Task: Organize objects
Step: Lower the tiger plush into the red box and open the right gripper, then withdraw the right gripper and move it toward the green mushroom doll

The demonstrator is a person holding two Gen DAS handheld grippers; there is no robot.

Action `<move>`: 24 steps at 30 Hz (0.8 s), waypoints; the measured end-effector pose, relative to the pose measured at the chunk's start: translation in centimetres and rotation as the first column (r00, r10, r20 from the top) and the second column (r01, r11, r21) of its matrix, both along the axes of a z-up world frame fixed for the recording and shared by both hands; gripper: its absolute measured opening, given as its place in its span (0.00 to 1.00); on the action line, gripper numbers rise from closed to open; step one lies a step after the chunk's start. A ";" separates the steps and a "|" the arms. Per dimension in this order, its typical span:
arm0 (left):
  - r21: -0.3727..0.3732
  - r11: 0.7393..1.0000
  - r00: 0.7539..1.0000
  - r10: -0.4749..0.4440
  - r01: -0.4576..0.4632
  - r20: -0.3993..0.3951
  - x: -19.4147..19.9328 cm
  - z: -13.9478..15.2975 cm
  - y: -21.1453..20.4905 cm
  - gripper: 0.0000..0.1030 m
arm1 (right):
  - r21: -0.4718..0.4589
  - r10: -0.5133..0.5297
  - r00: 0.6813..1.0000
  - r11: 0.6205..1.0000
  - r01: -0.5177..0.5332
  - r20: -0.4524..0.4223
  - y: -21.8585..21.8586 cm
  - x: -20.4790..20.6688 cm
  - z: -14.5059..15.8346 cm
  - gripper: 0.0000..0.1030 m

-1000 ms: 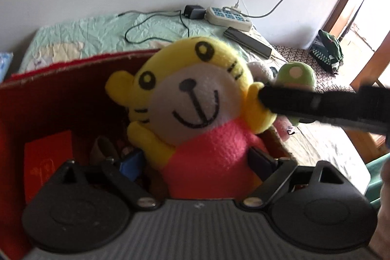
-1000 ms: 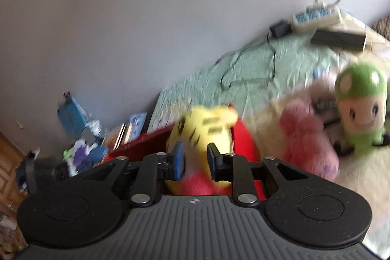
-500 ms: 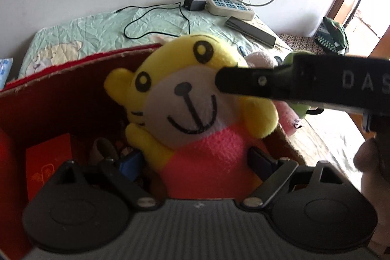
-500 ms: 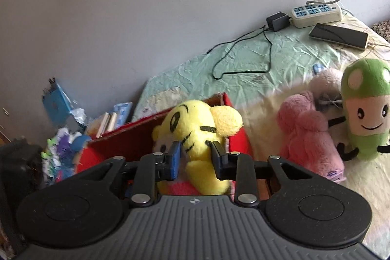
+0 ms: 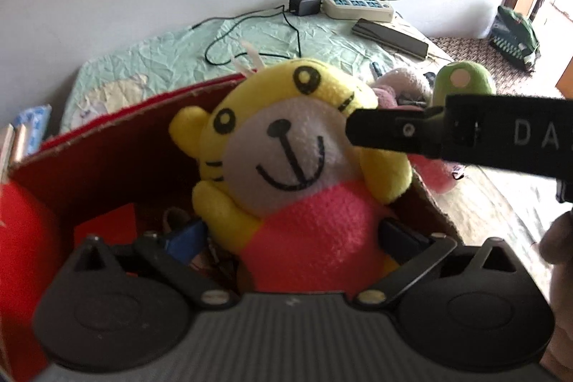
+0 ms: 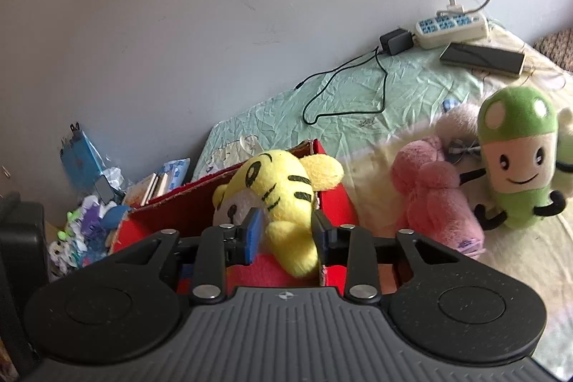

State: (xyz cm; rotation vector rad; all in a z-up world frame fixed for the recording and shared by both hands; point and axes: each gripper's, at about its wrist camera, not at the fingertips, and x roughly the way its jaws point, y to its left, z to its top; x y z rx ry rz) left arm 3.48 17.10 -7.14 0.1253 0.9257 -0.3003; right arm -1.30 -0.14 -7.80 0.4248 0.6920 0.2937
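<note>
A yellow tiger plush (image 5: 293, 167) in a pink shirt sits upright in the red cardboard box (image 5: 107, 145), facing me. My left gripper (image 5: 297, 238) is open, its fingers either side of the plush's pink body. My right gripper (image 6: 286, 231) is open around the plush's yellow ear and arm (image 6: 286, 196); its black body crosses the left wrist view (image 5: 465, 138). A pink plush (image 6: 433, 192) and a green mushroom plush (image 6: 515, 160) lie on the bed to the right of the box.
A power strip (image 6: 451, 27), charger with black cable (image 6: 358, 85) and a dark phone (image 6: 483, 58) lie on the green sheet by the wall. A red packet (image 5: 104, 228) is in the box. Clutter and books (image 6: 107, 192) are left of the bed.
My right gripper has come in over the box to the plush's ear and opened wider around it. The left gripper has stayed open around the plush's body.
</note>
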 end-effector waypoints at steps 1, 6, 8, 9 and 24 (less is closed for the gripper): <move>0.014 1.000 1.000 0.003 -0.003 0.007 -0.2 0.1 -0.1 1.00 | 0.000 -0.003 1.000 1.000 0.003 0.002 -0.2 -0.1 0.0 0.37; 0.055 0.998 1.000 0.013 -0.015 0.027 -0.9 0.8 -0.7 0.99 | 0.020 -0.019 1.000 1.000 0.019 -0.011 -1.2 -0.7 -0.3 0.37; 0.064 0.998 0.999 0.018 -0.020 0.026 -0.9 0.9 -0.9 0.99 | 0.010 -0.026 1.000 1.000 0.026 -0.002 -1.4 -1.1 -0.2 0.37; 0.066 0.998 0.999 0.023 -0.025 0.026 -1.0 1.0 -0.8 0.99 | 0.001 -0.030 1.000 1.000 0.030 0.004 -1.4 -1.3 -0.1 0.37; 0.125 0.979 0.987 0.155 -0.160 0.045 -2.9 2.6 -1.6 0.99 | 0.013 0.080 0.997 0.997 -0.080 -0.001 -2.9 -2.2 0.3 0.40</move>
